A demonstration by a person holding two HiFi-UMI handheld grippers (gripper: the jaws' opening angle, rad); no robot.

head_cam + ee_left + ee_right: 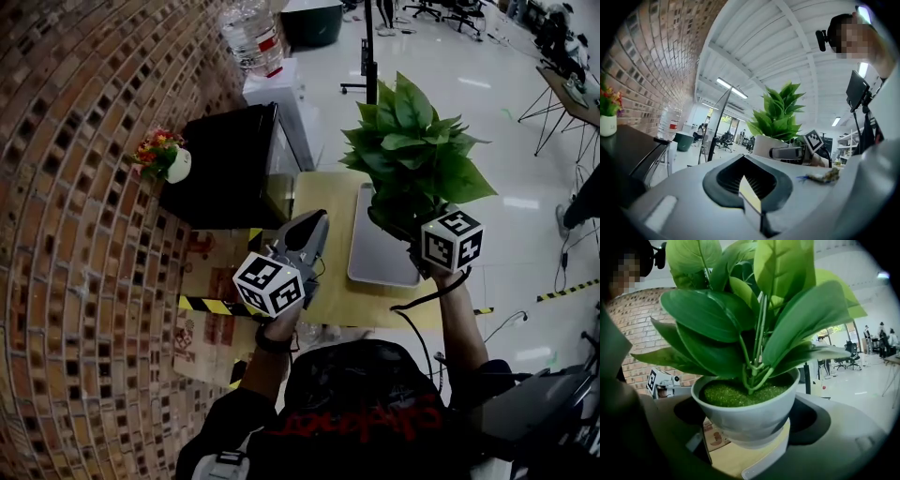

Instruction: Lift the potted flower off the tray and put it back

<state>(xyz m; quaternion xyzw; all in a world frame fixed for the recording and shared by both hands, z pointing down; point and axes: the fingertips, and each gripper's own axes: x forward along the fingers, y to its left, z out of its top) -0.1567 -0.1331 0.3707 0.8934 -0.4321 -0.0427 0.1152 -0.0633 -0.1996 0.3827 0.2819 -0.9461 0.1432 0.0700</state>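
1. brick wall [84, 234] fills the left side.
2. a wooden counter [323, 202] has a grey tray [375, 258] lying on it.
3. the potted flower [412, 150], big green leaves in a white pot, is up in the air over the tray.
4. the right gripper [419, 246] has its jaws clamped on the pot's sides.
5. the left gripper [309, 225] is beside the tray, jaws pressed together with nothing in them.
6. a tiny pot of red flowers [167, 155] stands on a black box [225, 169].
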